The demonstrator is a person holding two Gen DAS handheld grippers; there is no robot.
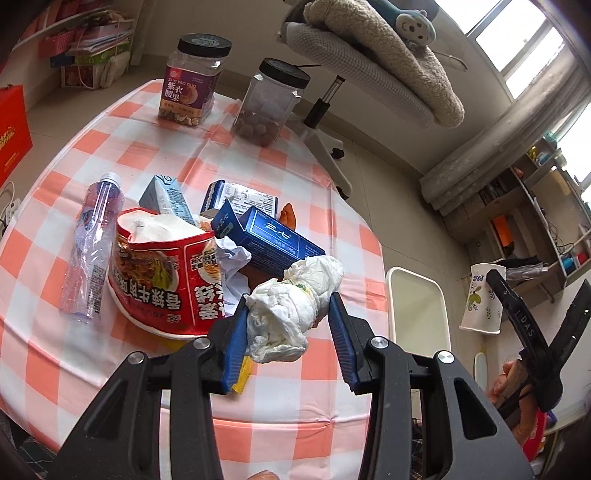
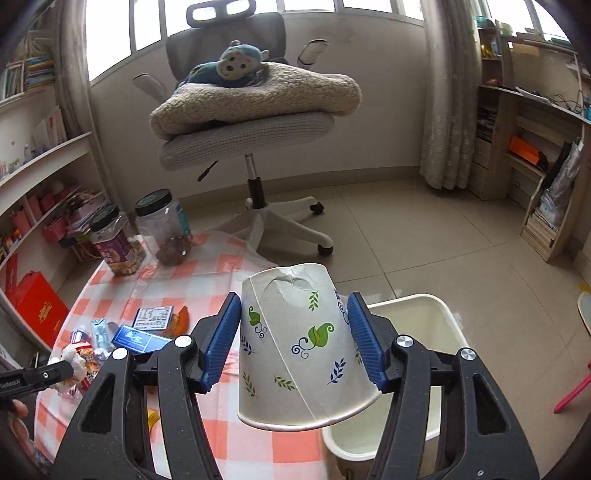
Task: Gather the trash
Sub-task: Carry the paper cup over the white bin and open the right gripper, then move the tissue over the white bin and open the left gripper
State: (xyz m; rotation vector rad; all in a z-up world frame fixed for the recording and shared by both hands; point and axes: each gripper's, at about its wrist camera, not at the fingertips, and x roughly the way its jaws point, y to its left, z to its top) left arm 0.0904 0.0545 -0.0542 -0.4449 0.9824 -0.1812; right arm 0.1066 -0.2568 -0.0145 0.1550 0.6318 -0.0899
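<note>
Checked tablecloth [image 1: 155, 155] underlies crumpled tissue [image 1: 291, 310]; dented paper cup [image 2: 299, 347] overhangs bin [image 2: 436, 325].

Both wrist views angled down, close, sharing table [image 1: 147, 155] (checked cloth)

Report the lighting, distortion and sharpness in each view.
Left wrist: window overexposed at top right, fisheye bows the checked table, crumpled tissue sharp. Right wrist: backlit windows blown out, dark corner vignette, paper cup sharp, shelves curve.
</note>
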